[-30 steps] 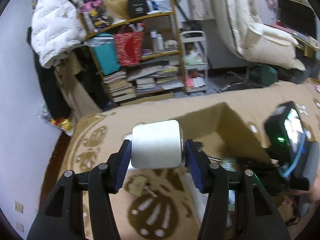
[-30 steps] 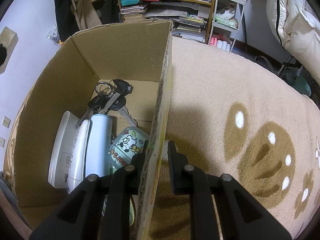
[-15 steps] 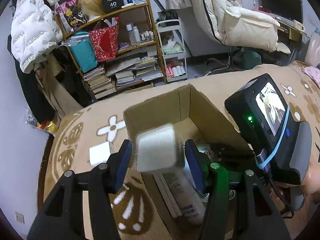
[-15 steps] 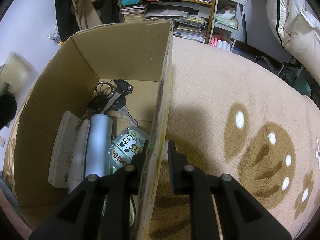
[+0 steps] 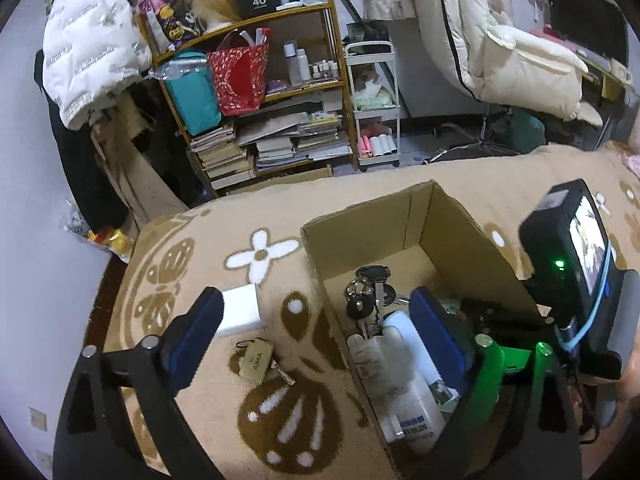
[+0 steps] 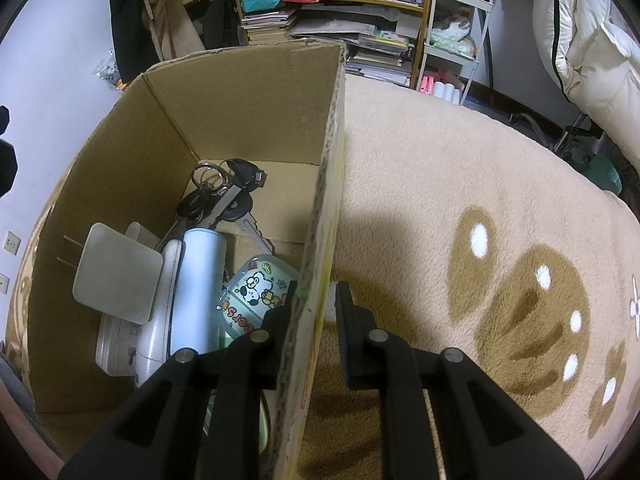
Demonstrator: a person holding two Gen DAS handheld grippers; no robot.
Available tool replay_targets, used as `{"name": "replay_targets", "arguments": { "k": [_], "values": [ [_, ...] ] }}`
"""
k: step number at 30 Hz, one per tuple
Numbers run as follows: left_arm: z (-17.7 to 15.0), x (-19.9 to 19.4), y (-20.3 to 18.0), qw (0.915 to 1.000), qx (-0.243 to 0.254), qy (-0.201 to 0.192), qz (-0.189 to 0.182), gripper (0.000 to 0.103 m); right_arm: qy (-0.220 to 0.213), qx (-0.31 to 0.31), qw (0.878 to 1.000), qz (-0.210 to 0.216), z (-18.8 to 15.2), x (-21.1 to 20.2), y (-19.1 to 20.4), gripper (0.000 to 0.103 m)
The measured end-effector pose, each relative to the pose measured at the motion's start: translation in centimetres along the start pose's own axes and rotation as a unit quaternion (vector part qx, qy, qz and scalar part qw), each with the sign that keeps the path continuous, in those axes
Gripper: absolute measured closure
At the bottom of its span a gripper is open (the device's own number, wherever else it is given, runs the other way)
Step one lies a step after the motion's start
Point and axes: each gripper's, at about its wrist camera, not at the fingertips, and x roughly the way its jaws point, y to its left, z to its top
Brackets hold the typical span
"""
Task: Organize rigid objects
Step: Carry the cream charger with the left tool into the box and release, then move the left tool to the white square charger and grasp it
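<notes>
An open cardboard box (image 6: 248,92) sits on a beige patterned blanket. Inside lie a white plug charger (image 6: 116,274), a bunch of keys (image 6: 224,196), a pale blue cylinder (image 6: 196,284), a cartoon-printed case (image 6: 256,292) and a white flat device (image 6: 116,344). My right gripper (image 6: 316,312) is shut on the box's right wall, one finger inside and one outside. My left gripper (image 5: 316,336) hangs open and holds nothing, straddling the left wall of the box (image 5: 416,220). The keys (image 5: 368,292) show between its fingers.
On the blanket left of the box lie a white block (image 5: 240,308) and a brass padlock tag with a key (image 5: 256,360). A cluttered bookshelf (image 5: 260,92) and a small white cart (image 5: 372,104) stand beyond the blanket's far edge. A hand shows at the right edge.
My left gripper moved over the box, opened wide and let go of the white charger, which now lies inside the box. The right gripper has kept its hold on the wall.
</notes>
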Motion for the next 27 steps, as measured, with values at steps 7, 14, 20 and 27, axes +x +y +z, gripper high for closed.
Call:
{"name": "replay_targets", "arguments": {
  "k": [7,14,20,27],
  "values": [
    [-0.2,2.6,3.5,0.9992,-0.032,0.012,0.022,0.003,0.000,0.000,1.000,0.000,0.0,0.0,0.0,0.087],
    [-0.4,6.0,8.3,0.9936,-0.088,0.039,0.058,0.003,0.001,0.001,1.000,0.001,-0.2,0.2,0.1,0.087],
    [-0.5,9.6,11.8,0.9882,-0.127,0.057,0.063,0.003,0.001,0.004,1.000,0.003,-0.4,0.3,0.2,0.087],
    [-1.8,13.2,12.8,0.9837,-0.136,0.094,0.070,0.003,0.001,0.006,1.000,0.007,-0.5,0.3,0.2,0.087]
  ]
}}
